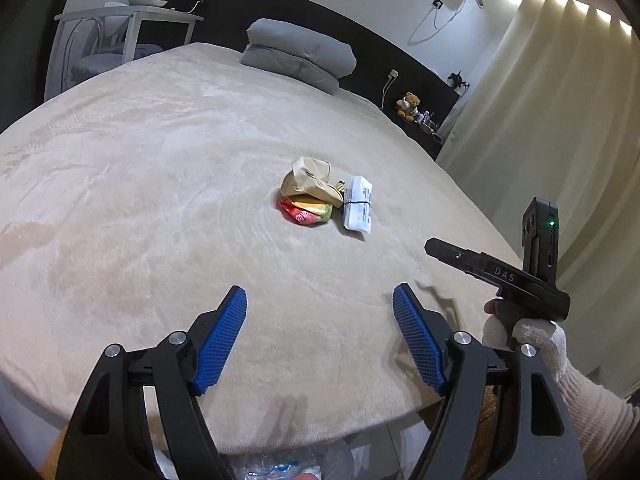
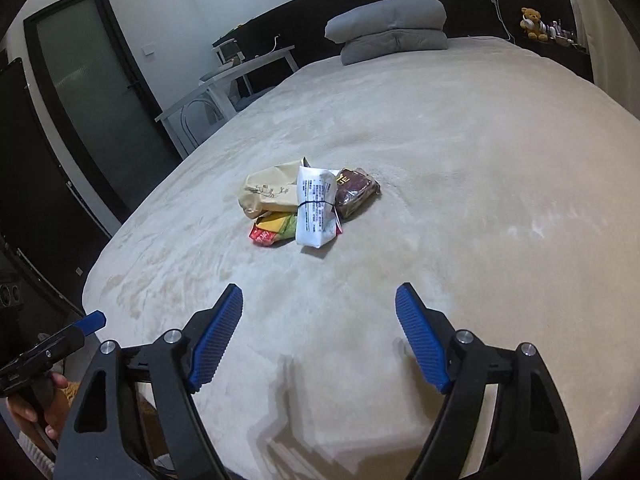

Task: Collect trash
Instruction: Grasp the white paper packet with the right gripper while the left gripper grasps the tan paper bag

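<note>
Lying ahead of both tongs on the beige plush bed (image 2: 460, 160) is a heap of crumpled wrappers (image 2: 308, 204). The left tongs (image 1: 320, 336) and right tongs (image 2: 320, 334) are gaping, released, gripping nothing.

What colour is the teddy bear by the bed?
Golden-brown teddy bear, seen best in the right wrist view.

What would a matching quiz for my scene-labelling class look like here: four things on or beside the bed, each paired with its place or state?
Things:
1. white printed packet with a black band
2. dark maroon plastic wrapper
3. folded grey pillow
4. brown teddy bear

Places or states:
A. on the dark ledge beside the bed
B. at the head of the bed, against the black headboard
C. lying across the middle of the trash pile
D. at the pile's right edge in the right wrist view

Pairs: 1-C, 2-D, 3-B, 4-A
</note>
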A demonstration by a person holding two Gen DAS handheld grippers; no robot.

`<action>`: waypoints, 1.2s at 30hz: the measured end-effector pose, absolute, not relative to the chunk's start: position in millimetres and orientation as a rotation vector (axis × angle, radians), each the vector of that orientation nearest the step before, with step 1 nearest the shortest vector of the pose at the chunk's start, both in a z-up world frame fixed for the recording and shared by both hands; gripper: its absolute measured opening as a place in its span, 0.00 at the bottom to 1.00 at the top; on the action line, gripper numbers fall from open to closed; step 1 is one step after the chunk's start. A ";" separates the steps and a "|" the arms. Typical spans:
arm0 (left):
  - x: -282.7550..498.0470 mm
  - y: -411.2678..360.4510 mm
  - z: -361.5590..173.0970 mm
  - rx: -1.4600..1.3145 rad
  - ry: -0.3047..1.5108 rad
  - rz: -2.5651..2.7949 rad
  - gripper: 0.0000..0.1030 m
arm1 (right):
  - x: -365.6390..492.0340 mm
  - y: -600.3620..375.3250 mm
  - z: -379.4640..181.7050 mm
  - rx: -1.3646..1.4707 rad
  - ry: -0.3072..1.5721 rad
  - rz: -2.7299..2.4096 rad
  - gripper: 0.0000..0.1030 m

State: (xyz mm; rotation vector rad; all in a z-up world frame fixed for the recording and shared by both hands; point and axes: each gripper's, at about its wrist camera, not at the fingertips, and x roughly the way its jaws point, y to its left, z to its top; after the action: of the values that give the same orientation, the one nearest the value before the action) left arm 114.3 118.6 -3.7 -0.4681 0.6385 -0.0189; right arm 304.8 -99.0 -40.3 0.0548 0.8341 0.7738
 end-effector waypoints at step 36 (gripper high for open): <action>271.1 154.3 -19.2 -0.367 0.667 0.069 0.94 | 354.4 -67.7 -33.9 0.079 0.902 0.791 0.32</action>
State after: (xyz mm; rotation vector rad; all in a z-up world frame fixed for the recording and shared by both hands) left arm 271.1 154.3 -19.2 -0.3666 0.6666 0.0690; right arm 354.4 -67.7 -33.9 0.0789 0.9016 0.7907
